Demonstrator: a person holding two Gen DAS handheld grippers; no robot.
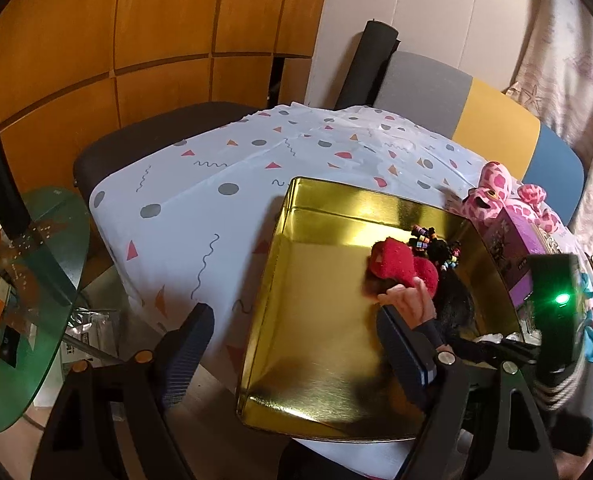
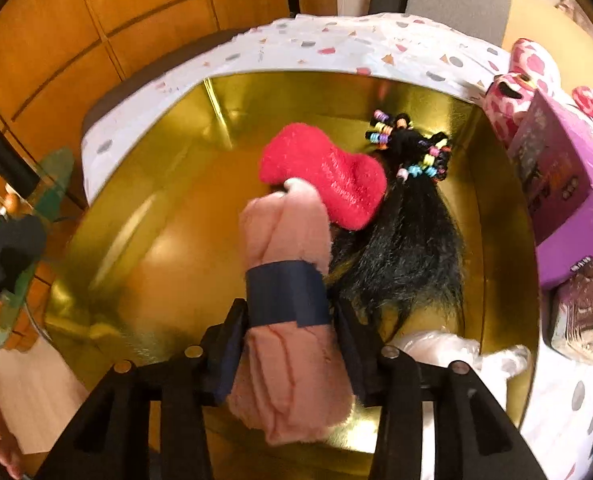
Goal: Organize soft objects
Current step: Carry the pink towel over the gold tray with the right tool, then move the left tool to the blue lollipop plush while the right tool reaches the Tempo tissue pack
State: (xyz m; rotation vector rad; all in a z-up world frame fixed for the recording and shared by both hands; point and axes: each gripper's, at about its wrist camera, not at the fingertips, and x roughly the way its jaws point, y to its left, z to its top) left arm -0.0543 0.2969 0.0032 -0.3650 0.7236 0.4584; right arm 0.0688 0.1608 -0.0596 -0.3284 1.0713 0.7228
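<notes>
Right gripper (image 2: 288, 344) hangs over the gold tin (image 2: 144, 208), jaws parted slightly with the pink roll (image 2: 288, 240) loose between them, beside the red sock (image 2: 320, 168). Widen fully, then lift straight up. Left gripper (image 1: 296, 344) gapes empty

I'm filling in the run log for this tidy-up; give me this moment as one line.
right claw: around pink fuzzy roll over gold tin | left claw: open, empty | in tin: red sock, black hairpiece

The shallow gold metal tin (image 1: 316, 320) lies bare on its left; red fuzzy sock (image 2: 320, 172) and black hairpiece (image 2: 408, 236) crowd its far right.
</notes>
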